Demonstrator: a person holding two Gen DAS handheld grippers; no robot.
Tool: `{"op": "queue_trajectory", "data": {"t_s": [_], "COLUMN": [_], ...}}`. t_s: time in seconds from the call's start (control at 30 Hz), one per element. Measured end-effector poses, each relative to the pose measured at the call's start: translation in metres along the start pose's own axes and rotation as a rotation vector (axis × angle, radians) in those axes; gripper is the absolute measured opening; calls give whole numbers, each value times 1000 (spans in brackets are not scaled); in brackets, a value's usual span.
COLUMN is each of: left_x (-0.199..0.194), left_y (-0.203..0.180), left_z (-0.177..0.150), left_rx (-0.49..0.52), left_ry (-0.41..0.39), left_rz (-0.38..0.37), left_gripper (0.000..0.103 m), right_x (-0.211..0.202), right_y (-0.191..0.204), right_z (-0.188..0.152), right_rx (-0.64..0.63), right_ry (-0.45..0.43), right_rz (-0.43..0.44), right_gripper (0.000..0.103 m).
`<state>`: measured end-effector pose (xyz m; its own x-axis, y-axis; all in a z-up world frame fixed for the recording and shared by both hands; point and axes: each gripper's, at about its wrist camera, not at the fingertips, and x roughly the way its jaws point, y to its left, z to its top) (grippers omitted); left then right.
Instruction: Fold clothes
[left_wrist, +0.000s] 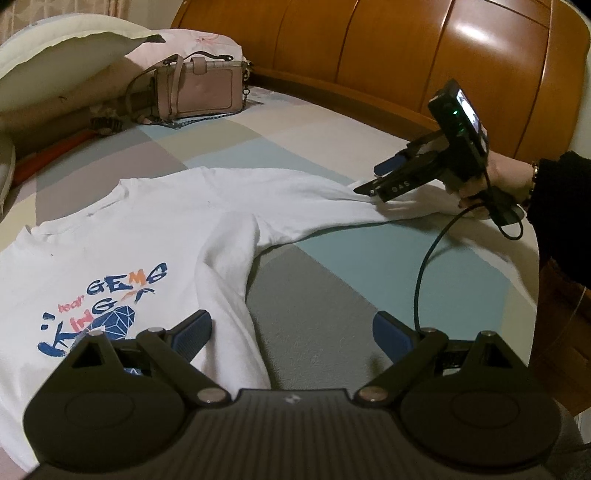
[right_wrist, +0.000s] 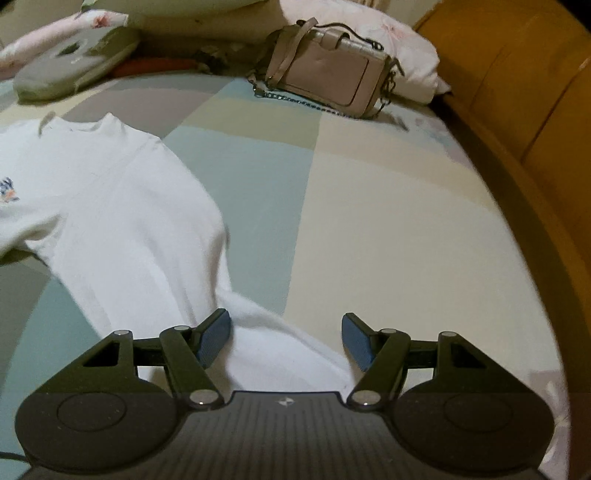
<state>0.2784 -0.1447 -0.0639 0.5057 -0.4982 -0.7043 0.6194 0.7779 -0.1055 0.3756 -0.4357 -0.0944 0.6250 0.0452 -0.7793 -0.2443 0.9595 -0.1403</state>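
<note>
With both the left tool (left_wrist: 291, 334) and right tool (right_wrist: 286, 339) released, the white T-shirt's (left_wrist: 122, 236) sleeve (right_wrist: 258, 332) risks being pinched unevenly and bunched.

We see a white long-sleeved shirt (left_wrist: 122, 236) lying face up and flat on the bed, its blue and orange lettering showing on the chest, one sleeve (right_wrist: 155, 236) stretched straight out sideways, slightly wrinkled.

The headboard (left_wrist: 406, 48) is glossy varnished wood. The shirt (left_wrist: 155, 236) is soft matt cloth; the handbag (left_wrist: 203, 86) looks like smooth leather.
</note>
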Motion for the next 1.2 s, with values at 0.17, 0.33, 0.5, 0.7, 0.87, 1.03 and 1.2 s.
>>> {"op": "queue_trajectory", "data": {"t_s": [0.17,0.33,0.5,0.7,0.87,1.03,1.2], "left_x": [4,4,1,-5,-9,-9,-21], "left_y": [0,-1,2,6,13,18,22], "left_z": [-1,-2,-2,-2,-4,-5,-8], "left_rx": [-4,-3,-7,-18,-44,-53,-56], "left_ry": [9,7,-2,-23,-27,-8,-27], "left_rz": [7,8,10,27,43,70,55], "left_gripper": [94,94,94,94,94,94,94], "right_x": [-6,-12,-15,-18,19,60,17], "right_y": [3,-7,-18,0,47,53,16], "right_z": [1,11,17,37,58,77,71], "right_rx": [-8,54,130,199,126,103,185], "right_ry": [0,-68,-77,-114,-35,-66,-100], "right_rz": [42,-82,-86,136,223,52,62], "right_gripper": [15,7,13,26,32,63,62]}}
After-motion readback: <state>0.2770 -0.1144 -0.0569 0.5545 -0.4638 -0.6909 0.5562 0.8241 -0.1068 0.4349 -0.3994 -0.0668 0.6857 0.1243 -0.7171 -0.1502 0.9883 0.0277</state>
